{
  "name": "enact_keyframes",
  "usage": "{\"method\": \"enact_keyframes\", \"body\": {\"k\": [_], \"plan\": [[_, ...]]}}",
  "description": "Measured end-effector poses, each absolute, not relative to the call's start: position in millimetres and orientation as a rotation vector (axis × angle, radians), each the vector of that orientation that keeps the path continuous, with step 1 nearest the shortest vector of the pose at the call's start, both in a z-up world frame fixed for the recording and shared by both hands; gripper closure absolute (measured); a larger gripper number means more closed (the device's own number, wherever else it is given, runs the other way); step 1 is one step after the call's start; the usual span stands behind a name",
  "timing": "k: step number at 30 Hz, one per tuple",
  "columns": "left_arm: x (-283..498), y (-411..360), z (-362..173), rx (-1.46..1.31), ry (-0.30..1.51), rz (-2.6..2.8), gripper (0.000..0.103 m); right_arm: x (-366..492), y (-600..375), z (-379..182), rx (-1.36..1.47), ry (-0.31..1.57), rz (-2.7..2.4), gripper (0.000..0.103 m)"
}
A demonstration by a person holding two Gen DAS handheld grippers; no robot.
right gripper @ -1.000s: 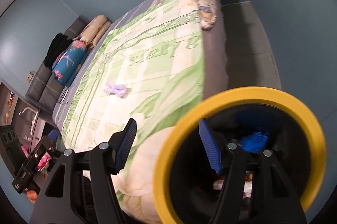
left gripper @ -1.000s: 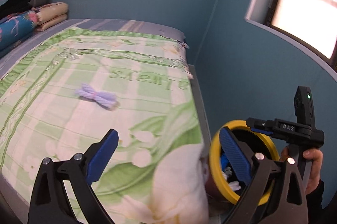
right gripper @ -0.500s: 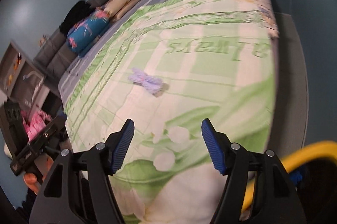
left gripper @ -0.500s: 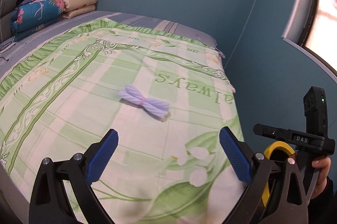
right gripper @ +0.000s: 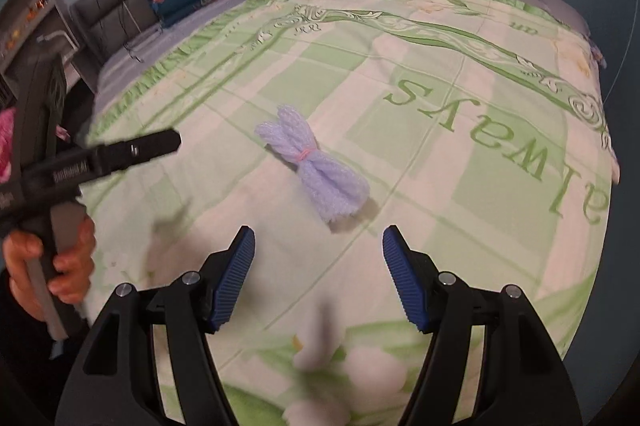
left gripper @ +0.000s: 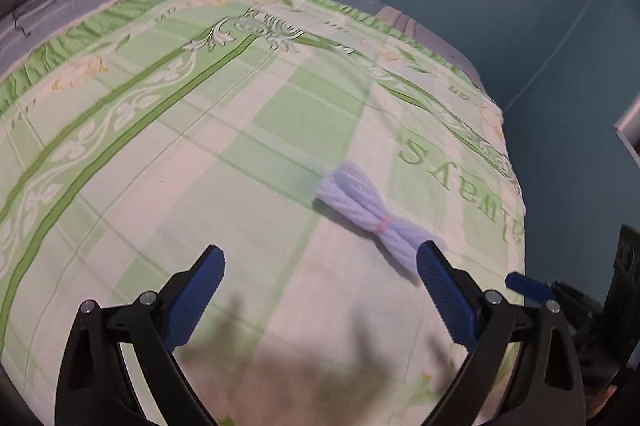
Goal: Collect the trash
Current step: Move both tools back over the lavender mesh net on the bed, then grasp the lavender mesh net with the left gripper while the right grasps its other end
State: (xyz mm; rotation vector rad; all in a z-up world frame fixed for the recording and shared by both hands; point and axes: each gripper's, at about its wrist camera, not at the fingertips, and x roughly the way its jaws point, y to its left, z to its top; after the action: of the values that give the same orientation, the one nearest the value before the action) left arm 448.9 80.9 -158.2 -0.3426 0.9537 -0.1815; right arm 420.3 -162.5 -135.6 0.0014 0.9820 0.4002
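Lavender foam-net bundle (right gripper: 314,168) on the green quilt (right gripper: 460,186), just ahead of the right gripper (right gripper: 319,276), fingers wide, empty. Long axis slanting across that gap. Left gripper (left gripper: 320,300) likewise wide, empty, bundle (left gripper: 370,222) off toward its right finger; right seemingly better lined up.

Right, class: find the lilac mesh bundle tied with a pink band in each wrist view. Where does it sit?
Left wrist: the lilac mesh bundle lies right of centre, just beyond the right finger's tip.
Right wrist: the bundle lies at centre, ahead of the open fingers.
Shared landmark: the green "always" lettering on the bedspread, to the bundle's right.
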Motion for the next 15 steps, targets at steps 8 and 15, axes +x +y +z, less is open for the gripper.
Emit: {"method": "enact_keyframes", "body": {"k": [8, 15], "plan": [[507.5, 70.9, -193.3, -0.38, 1.032, -0.193, 0.01, 470.3, -153.0, -176.2, -0.113, 1.009, 0.357, 0.035], [546.1, 68.1, -230.2, -0.48, 1.111, -0.229, 0.01, 501.7, -147.1, -199.3, -0.106, 1.042, 0.392, 0.035]]}}
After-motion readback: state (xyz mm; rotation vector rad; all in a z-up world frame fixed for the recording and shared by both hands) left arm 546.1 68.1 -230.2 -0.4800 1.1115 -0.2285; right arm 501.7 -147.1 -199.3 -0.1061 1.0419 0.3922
